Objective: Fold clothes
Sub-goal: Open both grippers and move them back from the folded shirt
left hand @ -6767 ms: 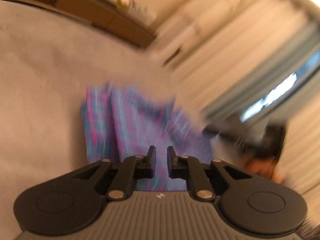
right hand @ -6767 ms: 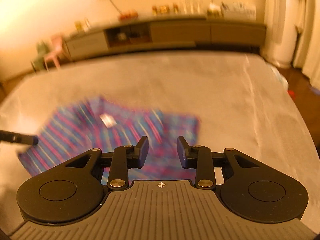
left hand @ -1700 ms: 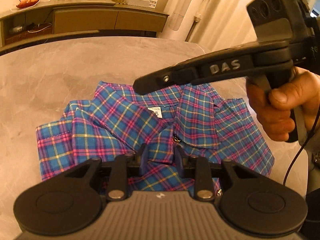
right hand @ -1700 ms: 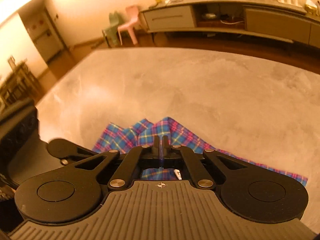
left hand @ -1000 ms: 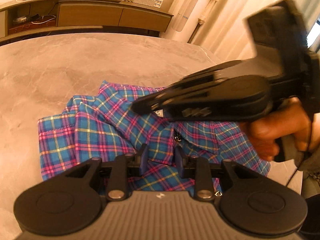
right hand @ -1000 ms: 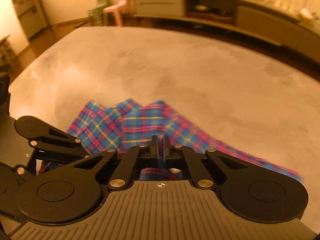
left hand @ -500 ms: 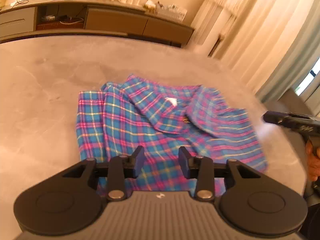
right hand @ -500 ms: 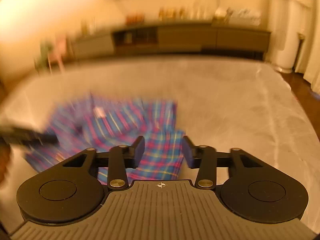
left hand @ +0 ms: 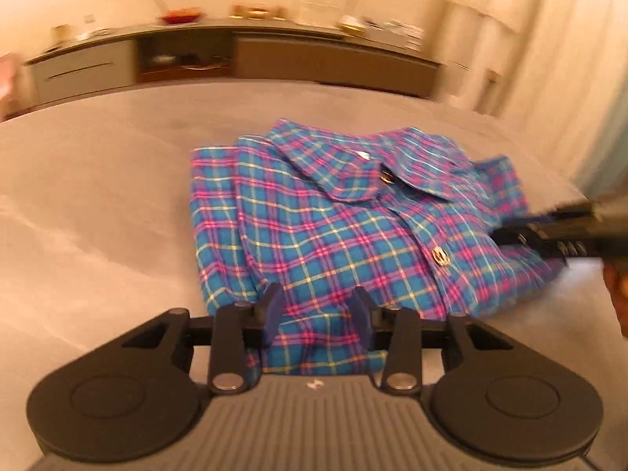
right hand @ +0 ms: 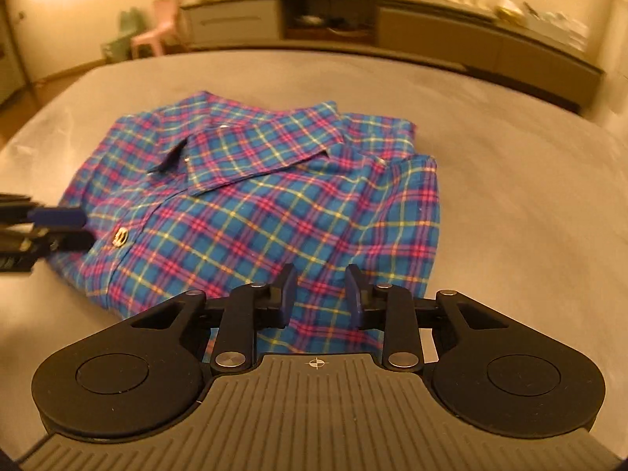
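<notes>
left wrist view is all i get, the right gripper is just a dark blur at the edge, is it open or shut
observer: Open. In the right wrist view the right gripper has its jaws apart, and the plaid shirt shows in the gap between them.
operator: is it holding any cloth
observer: No. The cloth seen in the gap lies flat near the shirt's near hem, and neither finger pinches it.
operator: what about the side of the shirt behind that blur
observer: From the right wrist view that side ends in a straight folded edge lying flat on the table.
</notes>
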Tool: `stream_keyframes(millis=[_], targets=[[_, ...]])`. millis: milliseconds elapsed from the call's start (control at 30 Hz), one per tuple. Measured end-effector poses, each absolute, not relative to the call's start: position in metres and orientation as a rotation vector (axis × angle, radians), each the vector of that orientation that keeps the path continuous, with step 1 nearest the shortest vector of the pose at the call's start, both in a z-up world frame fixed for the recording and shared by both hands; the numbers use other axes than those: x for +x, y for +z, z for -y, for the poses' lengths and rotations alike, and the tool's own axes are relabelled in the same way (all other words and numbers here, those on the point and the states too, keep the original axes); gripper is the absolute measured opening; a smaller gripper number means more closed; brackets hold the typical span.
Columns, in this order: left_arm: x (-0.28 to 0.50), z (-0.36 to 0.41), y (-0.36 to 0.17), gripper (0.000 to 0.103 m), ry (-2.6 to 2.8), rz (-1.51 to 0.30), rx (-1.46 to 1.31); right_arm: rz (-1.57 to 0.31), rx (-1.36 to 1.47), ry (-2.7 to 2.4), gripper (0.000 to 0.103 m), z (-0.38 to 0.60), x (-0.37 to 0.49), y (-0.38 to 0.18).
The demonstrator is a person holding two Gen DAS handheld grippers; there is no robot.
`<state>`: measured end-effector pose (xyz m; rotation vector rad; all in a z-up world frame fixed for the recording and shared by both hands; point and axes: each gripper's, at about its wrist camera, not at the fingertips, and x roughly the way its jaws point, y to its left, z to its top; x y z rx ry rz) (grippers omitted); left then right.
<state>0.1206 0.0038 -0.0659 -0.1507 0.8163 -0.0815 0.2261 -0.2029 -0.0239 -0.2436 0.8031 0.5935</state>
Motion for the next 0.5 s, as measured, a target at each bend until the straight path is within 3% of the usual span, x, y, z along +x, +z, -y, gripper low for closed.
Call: stream_keyframes(millis=[333, 367, 433, 500], targets=[[0.122, -0.022, -0.057, 0.039, -0.024, -0.813, -0.166, -0.771, -0.141, 0.409, 0.034, 0.253, 0.251, -0.002], [0.117, -0.024, -0.053, 0.041, -0.012, -0.798, -0.184, -0.760, -0.136, 0.390, 0.034, 0.258, 0.251, 0.001], [0.101, -0.032, -0.043, 0.061, 0.003, -0.744, -0.251, -0.728, -0.095, 0.432, 0.034, 0.255, 0.243, 0.012], [0.097, -0.033, -0.040, 0.067, 0.012, -0.746, -0.263, -0.700, -0.068, 0.572, 0.036, 0.245, 0.222, 0.024]])
